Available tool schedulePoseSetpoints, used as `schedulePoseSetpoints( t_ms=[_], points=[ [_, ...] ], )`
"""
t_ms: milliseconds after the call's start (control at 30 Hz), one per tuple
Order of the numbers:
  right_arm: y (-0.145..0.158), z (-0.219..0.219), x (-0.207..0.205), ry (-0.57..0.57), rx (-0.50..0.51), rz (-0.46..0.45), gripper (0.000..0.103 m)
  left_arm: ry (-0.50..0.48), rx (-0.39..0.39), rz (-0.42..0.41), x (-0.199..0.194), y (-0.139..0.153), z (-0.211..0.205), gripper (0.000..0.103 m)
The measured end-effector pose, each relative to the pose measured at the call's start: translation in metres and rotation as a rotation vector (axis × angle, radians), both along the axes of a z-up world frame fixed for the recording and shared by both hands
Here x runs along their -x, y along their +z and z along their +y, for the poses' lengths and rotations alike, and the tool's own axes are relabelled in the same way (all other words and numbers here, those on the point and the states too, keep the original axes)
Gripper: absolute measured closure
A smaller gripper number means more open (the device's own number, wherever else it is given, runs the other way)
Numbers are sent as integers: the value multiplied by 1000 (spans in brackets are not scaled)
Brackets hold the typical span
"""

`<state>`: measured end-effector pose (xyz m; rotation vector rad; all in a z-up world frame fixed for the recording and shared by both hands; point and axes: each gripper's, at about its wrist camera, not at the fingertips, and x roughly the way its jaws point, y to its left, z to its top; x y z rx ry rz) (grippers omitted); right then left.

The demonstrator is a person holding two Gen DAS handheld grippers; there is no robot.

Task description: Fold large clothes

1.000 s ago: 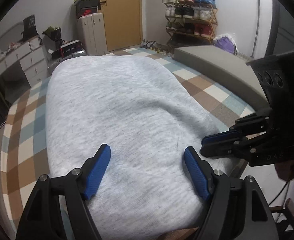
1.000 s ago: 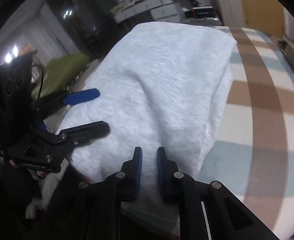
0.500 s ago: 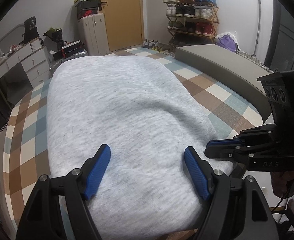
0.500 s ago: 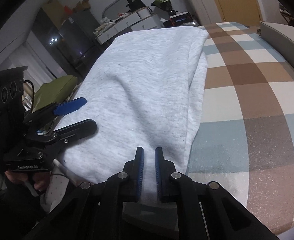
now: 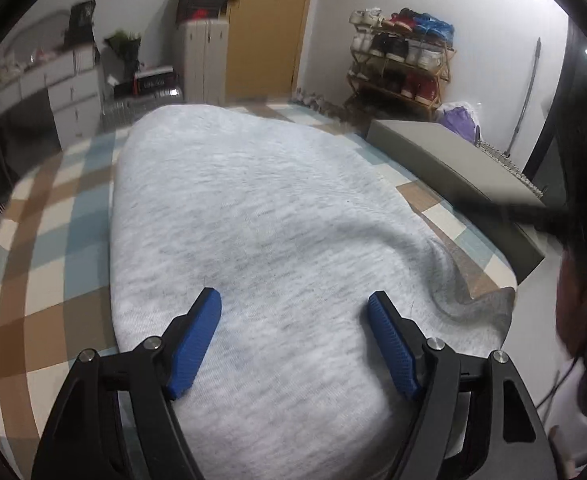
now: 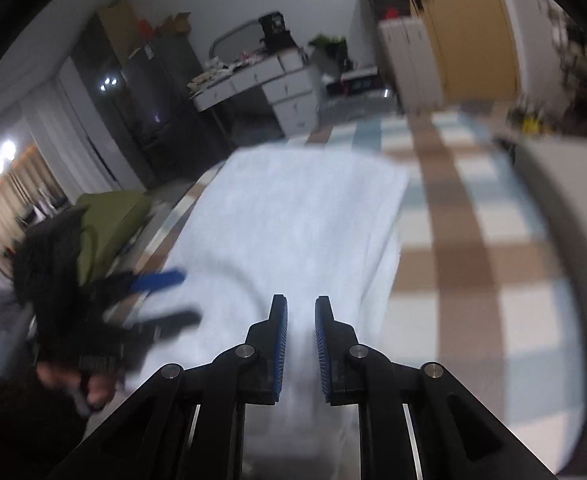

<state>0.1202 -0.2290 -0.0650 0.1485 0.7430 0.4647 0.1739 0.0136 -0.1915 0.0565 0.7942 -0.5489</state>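
A large light grey garment (image 5: 261, 216) lies folded lengthwise on the checked bed cover (image 5: 49, 248). My left gripper (image 5: 293, 320) is open and empty, hovering over the garment's near end. At the near right corner the cloth is ruffled into a raised fold (image 5: 465, 292). In the right wrist view, which is blurred, the garment (image 6: 305, 208) shows ahead. My right gripper (image 6: 300, 320) stands above its near edge with the jaws a small gap apart and nothing between them. The left gripper (image 6: 161, 296) shows at the left of that view.
A grey padded bench (image 5: 453, 160) runs along the bed's right side. Beyond the bed stand a shoe rack (image 5: 401, 64), a wooden door (image 5: 265, 28), a white suitcase (image 5: 201, 60) and a white dresser (image 5: 53, 88). A green cloth (image 6: 109, 224) lies at the left.
My right gripper has lifted away from the garment's near right edge and its jaws have parted slightly. It has left the left wrist view. The near right corner is now ruffled.
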Motion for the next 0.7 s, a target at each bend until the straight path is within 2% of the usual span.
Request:
schedulePoseSetpoints(
  t_ms=[100, 300, 367, 433, 467, 500, 700],
  points=[
    [14, 18, -39, -34, 105, -44, 88, 3, 10, 0, 0, 0, 1, 32],
    [4, 48, -138, -68, 199, -1, 88, 10, 23, -28, 4, -3, 2, 32],
    [-13, 54, -174, -75, 192, 68, 88, 10, 35, -28, 4, -5, 2, 32],
    [-44, 59, -202, -82, 191, 189, 88, 8, 37, -33, 5, -5, 2, 32],
    [-61, 64, -211, -52, 198, 255, 87, 6, 35, -36, 5, -6, 1, 32],
    [-67, 70, -212, -34, 223, 221, 88, 5, 31, -46, 6, -7, -1, 32],
    [-54, 84, -204, -7, 359, 205, 88, 8, 41, -55, 8, -7, -1, 32]
  ],
)
